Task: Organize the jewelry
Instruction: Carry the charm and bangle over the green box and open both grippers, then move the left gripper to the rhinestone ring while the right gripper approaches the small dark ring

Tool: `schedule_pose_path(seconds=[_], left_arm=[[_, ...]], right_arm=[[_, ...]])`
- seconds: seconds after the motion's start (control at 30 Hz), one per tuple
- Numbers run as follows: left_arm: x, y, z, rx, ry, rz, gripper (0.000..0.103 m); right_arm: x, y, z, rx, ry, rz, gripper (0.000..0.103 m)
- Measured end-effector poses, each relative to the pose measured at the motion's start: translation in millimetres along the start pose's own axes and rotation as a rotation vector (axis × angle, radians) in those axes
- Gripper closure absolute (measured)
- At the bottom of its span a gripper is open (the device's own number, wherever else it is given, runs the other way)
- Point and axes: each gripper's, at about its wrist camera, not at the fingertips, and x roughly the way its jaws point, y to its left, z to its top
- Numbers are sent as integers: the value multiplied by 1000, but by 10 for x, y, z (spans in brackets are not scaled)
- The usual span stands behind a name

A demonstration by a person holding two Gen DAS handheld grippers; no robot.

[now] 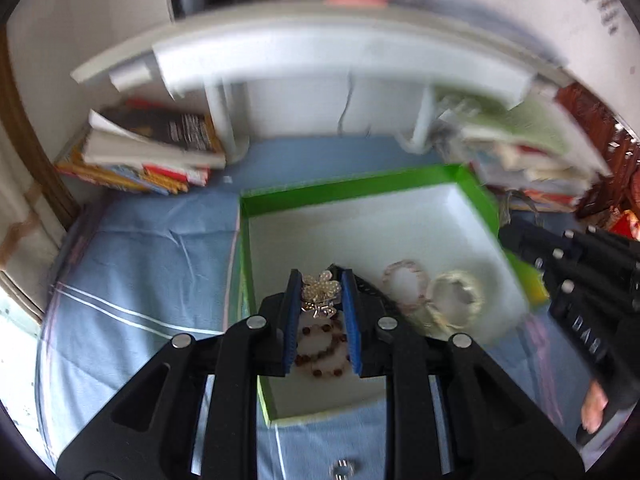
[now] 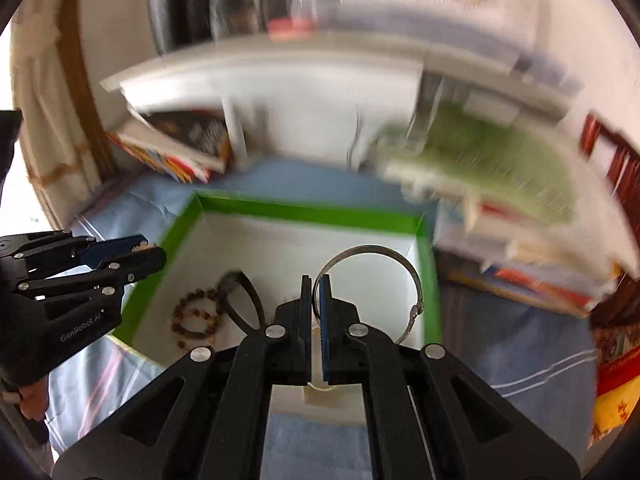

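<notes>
Pearl flower brooch (image 1: 321,290) and silver bangle (image 2: 370,280) held above green-rimmed box (image 1: 340,191); beaded bracelet (image 1: 320,350) at six o'clock inside.

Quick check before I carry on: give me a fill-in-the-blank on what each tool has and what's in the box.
1. The left tool grips a pearly ____-shaped brooch.
2. The right tool pinches a thin metal ____.
3. The box has ____ walls.
4. A brown ____ bracelet lies inside the box.

Missing words: flower; bangle; green; beaded
</notes>
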Motion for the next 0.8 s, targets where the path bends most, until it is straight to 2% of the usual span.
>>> schedule_pose_path(seconds=[0.07,0.2,0.23,0.27,0.3,0.33,0.37,0.43,0.53,0.63,0.73,0.8], left_arm=[[265,-2,-34,-7,49,22,82],[470,38,-102,-17,87,20,82],[472,48,-111,-21,89,24,79],[435,67,-124,-23,85,25,74],[409,75,-118,-23,76,25,63],[342,92,-116,-24,59,26,53],[259,110,-119,-27,40,27,49],[37,154,-157,-34,-1,9,47],[-309,208,-380,-42,-41,33,37],[-525,222,-784,-32,-48,64,35],[-506,161,-1250,-2,20,40,35],[-413,95,-1461,20,72,46,35]], right_arm=[[229,-23,-38,20,44,-6,99],[362,-35,-101,19,68,-26,96],[331,-48,-109,22,63,-29,90],[264,-73,-116,30,51,-22,79],[163,-95,-122,39,32,-14,72],[90,-94,-135,45,17,-11,60],[-70,-123,-169,53,-13,-2,54],[-299,-156,-255,58,-47,15,53],[-697,-270,-653,70,-67,6,47],[-812,-347,-1099,74,-22,2,46],[-848,-418,-1646,98,61,-54,46],[-881,-425,-1874,122,99,-25,46]])
